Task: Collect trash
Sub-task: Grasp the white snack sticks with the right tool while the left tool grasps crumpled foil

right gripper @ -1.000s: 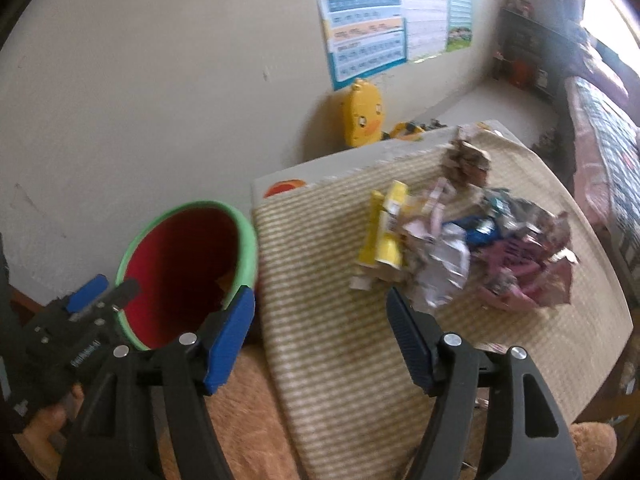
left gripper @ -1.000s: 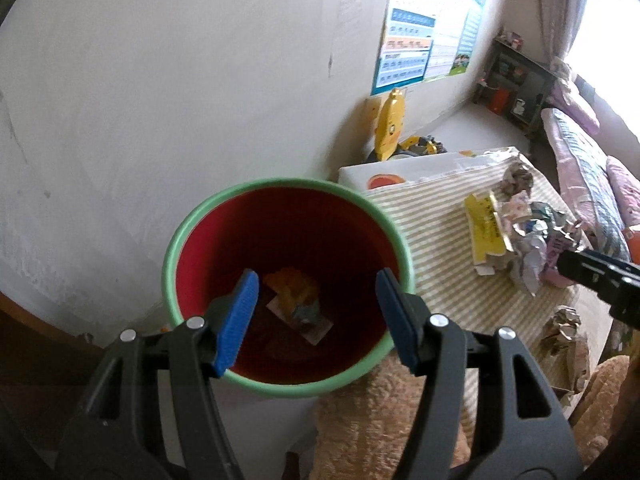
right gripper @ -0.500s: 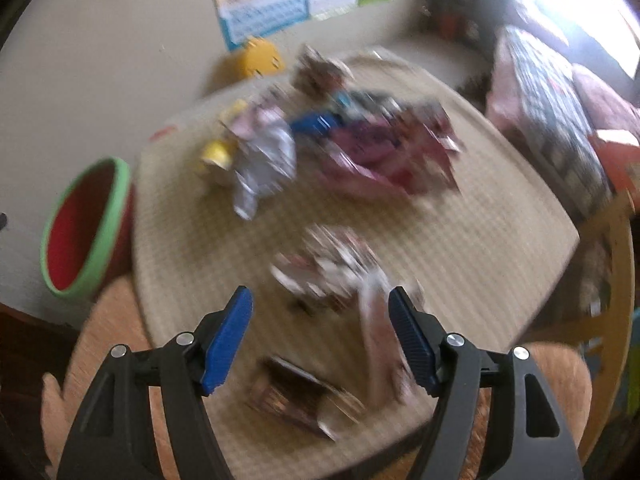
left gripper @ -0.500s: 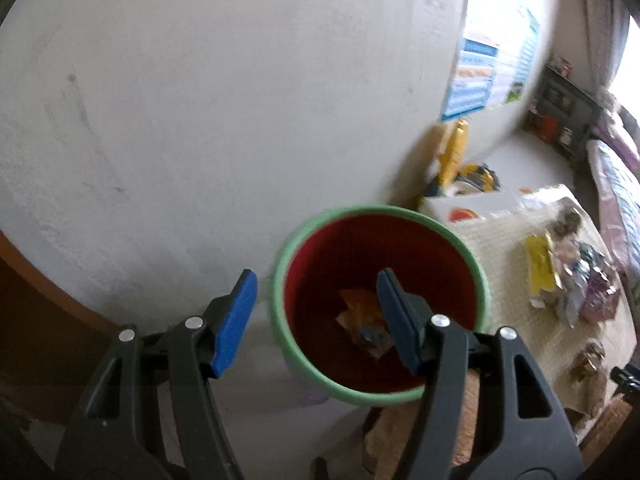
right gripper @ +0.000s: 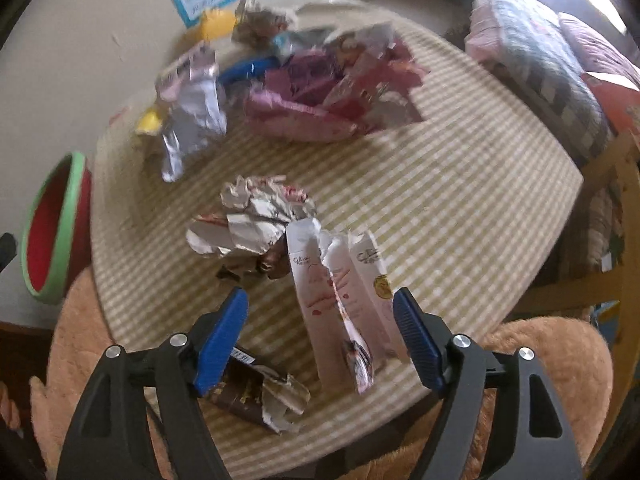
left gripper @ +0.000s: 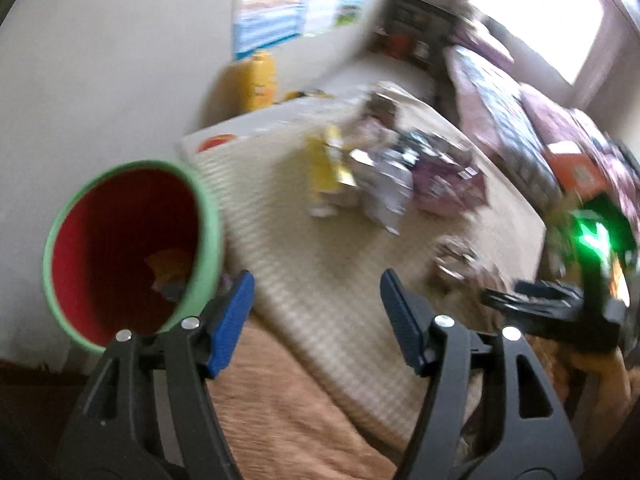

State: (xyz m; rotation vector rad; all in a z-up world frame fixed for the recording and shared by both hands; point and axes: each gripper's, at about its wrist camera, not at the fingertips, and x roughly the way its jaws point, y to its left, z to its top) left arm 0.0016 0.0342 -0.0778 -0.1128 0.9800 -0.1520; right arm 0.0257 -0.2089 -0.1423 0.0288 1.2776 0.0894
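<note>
A green-rimmed red bin stands at the table's left edge with some wrappers in its bottom; it also shows in the right wrist view. My left gripper is open and empty, to the right of the bin above the table edge. My right gripper is open and empty, low over a torn white and pink box. A crumpled foil wrapper lies just beyond it. A brown wrapper lies by the left finger. A pile of pink, silver and yellow wrappers lies farther back.
The checked table top has brown plush seats at its near edge. A wall with a poster stands behind. A bed is at the right. The left wrist view is blurred.
My left gripper has swung right, from over the bin to the table edge. My right gripper has moved over the near wrappers and come lower above the white and pink box.
</note>
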